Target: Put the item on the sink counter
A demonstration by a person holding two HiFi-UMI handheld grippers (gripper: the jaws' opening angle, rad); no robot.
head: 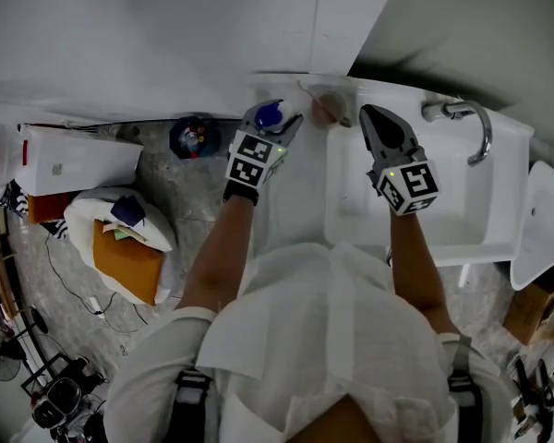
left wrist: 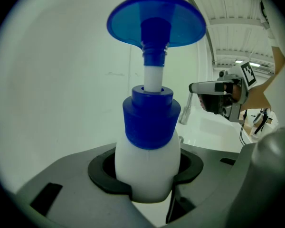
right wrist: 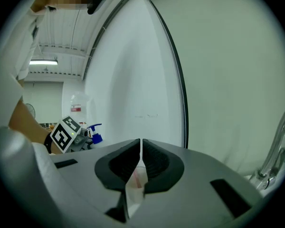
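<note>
A white pump bottle [left wrist: 145, 165] with a blue collar and a blue pump head stands upright between the jaws of my left gripper [head: 279, 123], which is shut on the bottle's body. In the head view it hovers over the back left corner of the white sink counter [head: 295, 187]. My right gripper [head: 369, 116] is above the basin's back edge, jaws nearly together. They pinch a thin white item with a pink stripe [right wrist: 134, 182]. The left gripper and the bottle also show small at the left of the right gripper view.
The white basin [head: 425, 206] has a chrome faucet [head: 463, 118] at its back right. A small round pinkish thing [head: 331, 106] sits at the counter's back edge. On the floor at the left are a white box [head: 74, 160], a lined bin [head: 120, 247] and a blue round object [head: 194, 137].
</note>
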